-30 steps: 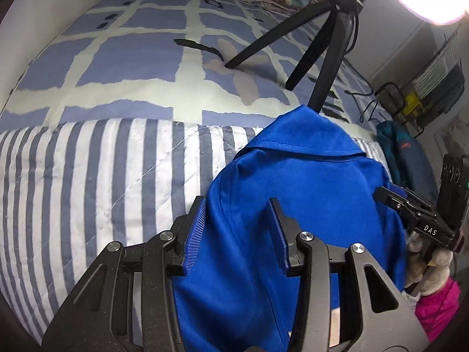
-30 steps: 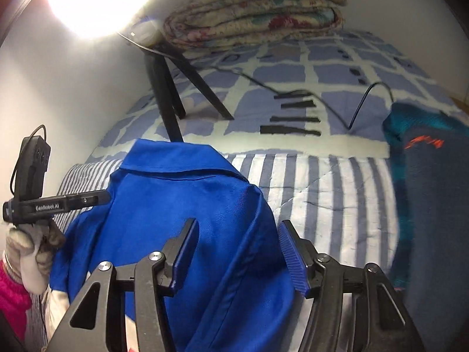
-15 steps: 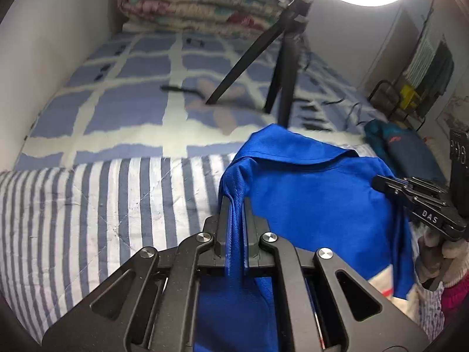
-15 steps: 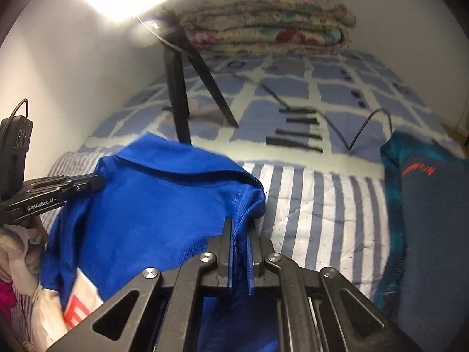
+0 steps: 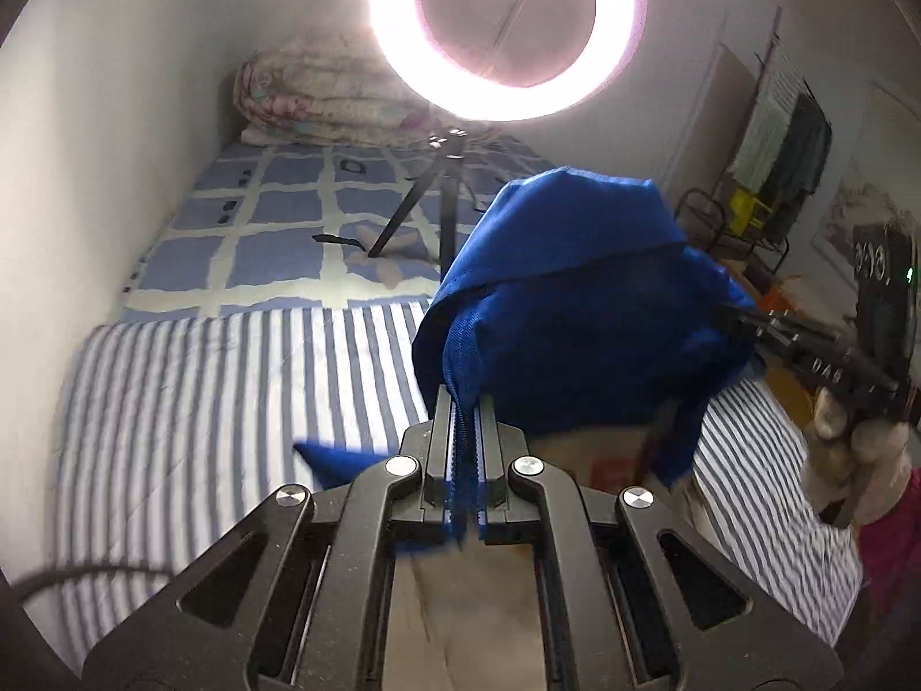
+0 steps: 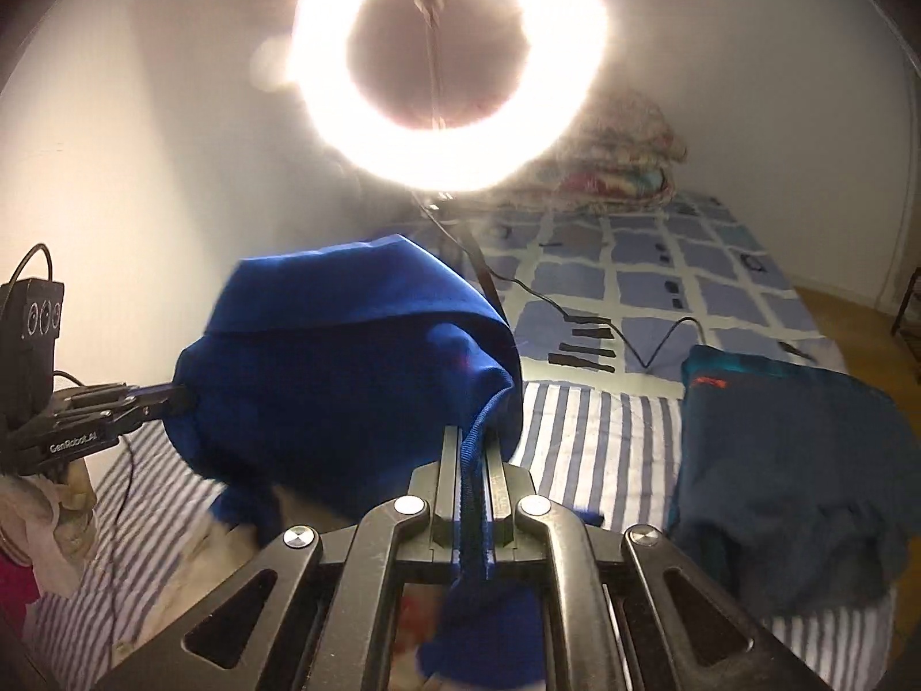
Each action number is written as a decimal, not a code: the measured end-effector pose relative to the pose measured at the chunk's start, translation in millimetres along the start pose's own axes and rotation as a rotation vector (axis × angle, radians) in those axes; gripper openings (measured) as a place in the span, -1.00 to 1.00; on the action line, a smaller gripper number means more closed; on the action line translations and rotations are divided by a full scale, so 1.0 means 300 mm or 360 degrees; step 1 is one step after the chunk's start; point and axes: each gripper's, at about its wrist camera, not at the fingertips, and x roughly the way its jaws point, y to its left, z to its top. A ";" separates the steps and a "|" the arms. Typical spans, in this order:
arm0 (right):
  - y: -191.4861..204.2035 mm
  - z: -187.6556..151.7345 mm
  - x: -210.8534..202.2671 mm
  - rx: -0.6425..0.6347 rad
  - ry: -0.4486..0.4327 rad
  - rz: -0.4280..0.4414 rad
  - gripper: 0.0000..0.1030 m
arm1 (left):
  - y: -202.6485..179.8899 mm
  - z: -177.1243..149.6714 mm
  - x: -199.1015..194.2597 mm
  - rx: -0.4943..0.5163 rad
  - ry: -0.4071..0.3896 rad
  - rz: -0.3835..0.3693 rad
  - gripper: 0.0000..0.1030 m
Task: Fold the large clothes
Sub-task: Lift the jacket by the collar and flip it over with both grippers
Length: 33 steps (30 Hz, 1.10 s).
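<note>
A blue collared shirt [image 5: 575, 311] hangs in the air above the striped sheet [image 5: 230, 403], held at both shoulders. My left gripper [image 5: 465, 403] is shut on its left shoulder edge. My right gripper [image 6: 473, 443] is shut on the other shoulder edge of the shirt [image 6: 345, 368]. Each gripper shows in the other's view: the right one [image 5: 742, 316] at the shirt's right edge, the left one [image 6: 178, 397] at its left edge. The shirt's lower part with a white and red panel [image 5: 598, 455] hangs below, mostly hidden.
A ring light [image 5: 506, 29] on a black tripod [image 5: 437, 213] stands on the checked blue bedcover [image 5: 276, 242]. A folded quilt [image 5: 322, 103] lies at the far end. A dark teal garment [image 6: 788, 460] lies on the right. A cable [image 6: 633, 345] runs across the bed.
Both grippers went from open around the shirt's shoulders to shut on them, then lifted the shirt off the bed. The views tilted up toward the ring light.
</note>
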 end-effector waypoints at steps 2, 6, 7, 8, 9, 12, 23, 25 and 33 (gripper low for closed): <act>0.035 -0.029 -0.104 -0.0010 -0.0027 0.0013 -0.96 | -0.040 -0.052 -0.109 0.0005 -0.0004 -0.0022 -0.95; 0.114 -0.136 -0.304 -0.0013 -0.0004 0.0030 -0.96 | -0.106 -0.151 -0.277 0.0007 0.0020 -0.0034 -0.95; 0.134 -0.168 -0.350 -0.0026 0.0003 0.0028 -0.96 | -0.120 -0.177 -0.312 0.0010 0.0019 -0.0037 -0.95; 0.147 -0.196 -0.387 -0.0026 0.0003 0.0030 -0.96 | -0.139 -0.217 -0.355 0.0013 0.0022 -0.0044 -0.96; 0.155 -0.231 -0.426 -0.0009 0.0008 0.0047 -0.96 | -0.150 -0.240 -0.378 0.0018 0.0028 -0.0046 -0.95; 0.168 -0.344 -0.507 0.0031 0.0045 0.0049 -0.96 | -0.190 -0.336 -0.443 0.0029 0.0042 -0.0052 -0.95; 0.284 -0.750 -0.606 -0.0069 0.0279 0.0050 -0.96 | -0.255 -0.789 -0.523 0.0019 0.0201 0.0021 -0.95; 0.300 -0.814 -0.604 -0.0129 0.0325 0.0011 -0.96 | -0.265 -0.887 -0.490 0.0045 0.0297 0.0070 -0.92; 0.352 -0.925 -0.683 -0.0239 0.0417 -0.0060 -0.61 | -0.290 -0.949 -0.561 0.0092 0.0385 0.0146 -0.82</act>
